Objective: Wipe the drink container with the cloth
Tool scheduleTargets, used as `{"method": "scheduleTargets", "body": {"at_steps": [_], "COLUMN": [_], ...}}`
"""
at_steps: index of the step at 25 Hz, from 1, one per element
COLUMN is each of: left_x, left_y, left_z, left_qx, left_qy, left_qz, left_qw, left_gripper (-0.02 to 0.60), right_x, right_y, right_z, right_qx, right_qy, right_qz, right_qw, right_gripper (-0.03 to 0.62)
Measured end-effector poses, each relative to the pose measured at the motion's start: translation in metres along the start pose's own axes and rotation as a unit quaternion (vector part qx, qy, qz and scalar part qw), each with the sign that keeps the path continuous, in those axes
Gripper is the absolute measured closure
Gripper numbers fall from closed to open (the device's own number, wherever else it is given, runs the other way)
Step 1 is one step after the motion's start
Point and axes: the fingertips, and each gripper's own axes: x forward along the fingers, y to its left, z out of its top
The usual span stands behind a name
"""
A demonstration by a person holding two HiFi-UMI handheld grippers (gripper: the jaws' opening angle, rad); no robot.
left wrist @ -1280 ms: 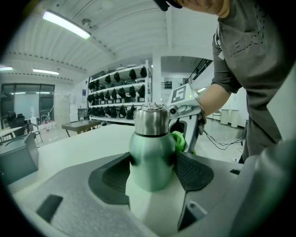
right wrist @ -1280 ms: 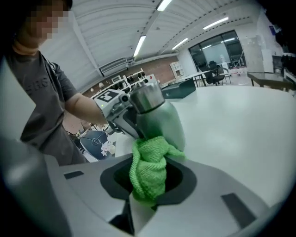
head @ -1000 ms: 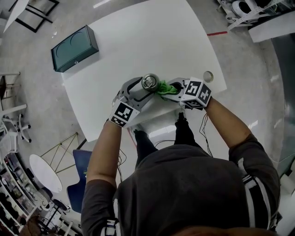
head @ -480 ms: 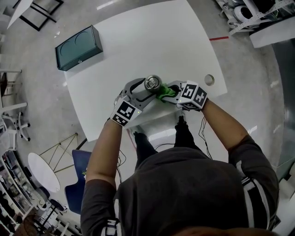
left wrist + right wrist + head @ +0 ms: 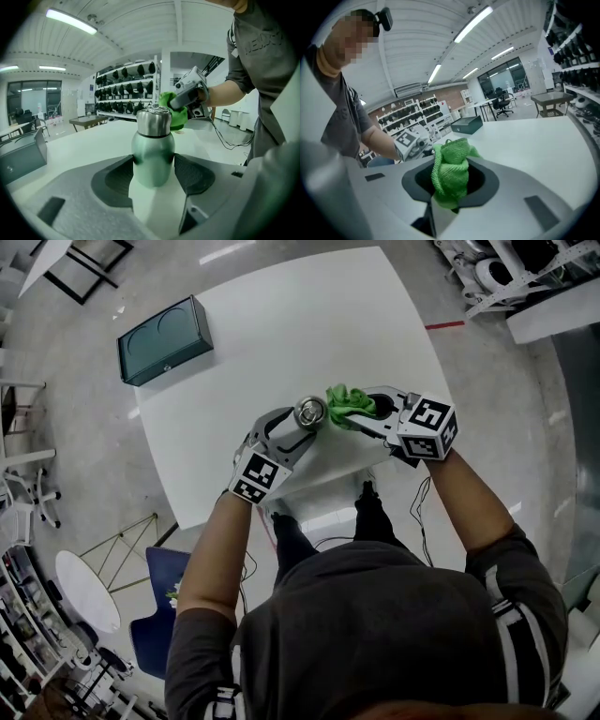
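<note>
A green steel flask (image 5: 152, 150) stands upright near the front edge of a white table (image 5: 309, 315). The left gripper (image 5: 300, 425) has just been closing its jaws, and the pads now press the flask's sides low on the body. To its right, the right gripper (image 5: 373, 412) pinches a bunched green cloth (image 5: 450, 173), raised just beside the flask's cap. Whether the two touch is unclear. The risk is that a sideways rub high on the cap levers against the low grip, so the flask could tilt or twist between the pads. The cloth is wadded and only partly clamped, and it could drag free.
</note>
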Motion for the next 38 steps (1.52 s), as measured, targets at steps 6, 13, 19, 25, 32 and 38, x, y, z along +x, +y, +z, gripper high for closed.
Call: {"method": "scheduleTargets", "body": {"at_steps": [6,13,19,25,32,38], "left_x": [0.002,0.002,0.003,0.003,0.003,0.003], "left_y": [-0.005,-0.001,-0.003,-0.006,-0.007,-0.006], "left_z": [0.001,0.001,-0.002,-0.003,-0.003,-0.003], "left_qx": [-0.004,-0.006,-0.025,-0.04,-0.049,-0.071], "left_qy": [0.004,0.002,0.005,0.008,0.005,0.005], "left_qz": [0.008,0.014,0.042,0.063,0.067,0.083], "left_qw": [1.0,0.9999,0.9988,0.9972,0.9965,0.994], "left_gripper": [0.314,0.314,0.314,0.316,0.318,0.318], "right_x": [0.019,0.03,0.022,0.039,0.047,0.024], "right_y": [-0.007,-0.035,-0.024,-0.013,-0.035,-0.025], "right_z": [0.009,-0.029,0.026,0.038,0.003,0.036], "right_qx": [0.01,0.061,0.065,0.082,0.115,0.116], "right_qy": [-0.011,0.024,-0.03,-0.006,0.027,-0.029], "right_qz": [0.007,-0.019,0.028,0.083,0.055,0.074], "right_qw": [1.0,0.998,0.997,0.993,0.991,0.99], "right_gripper": [0.514,0.515,0.514,0.514,0.516,0.516]}}
